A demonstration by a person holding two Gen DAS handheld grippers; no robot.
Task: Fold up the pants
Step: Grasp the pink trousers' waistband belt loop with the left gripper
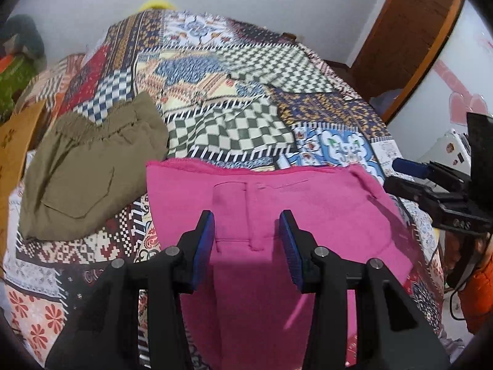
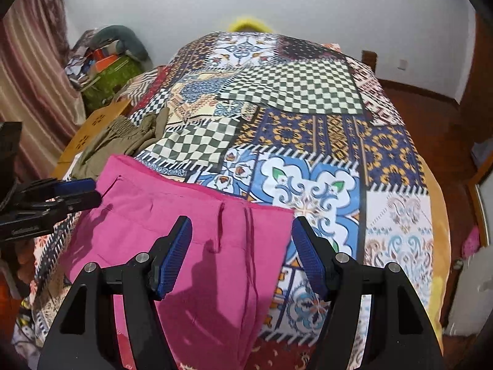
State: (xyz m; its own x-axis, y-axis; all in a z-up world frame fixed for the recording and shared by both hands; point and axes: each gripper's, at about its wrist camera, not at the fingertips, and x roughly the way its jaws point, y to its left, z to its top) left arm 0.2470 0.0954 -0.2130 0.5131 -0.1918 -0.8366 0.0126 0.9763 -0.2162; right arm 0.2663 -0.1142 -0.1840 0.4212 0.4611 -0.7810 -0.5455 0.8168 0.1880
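Both claws wide, holding nothing: left gripper (image 1: pixel 246 240) and right gripper (image 2: pixel 242 254) hover over the pink pants (image 1: pixel 277 203). Risk: pinching one layer only, or snagging the patchwork bedspread (image 2: pixel 308 98) at lower centre.

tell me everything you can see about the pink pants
The pink pants are bright magenta, of a soft, slightly fuzzy fabric, lying flat on the patchwork bedspread. The waist edge faces the far side of the bed; stitched seams, a belt loop and a pocket opening show near it. The lower part runs out of view below. Both grippers, left and right, hover open above them; neither visibly grips the cloth. Olive pants lie beside them.
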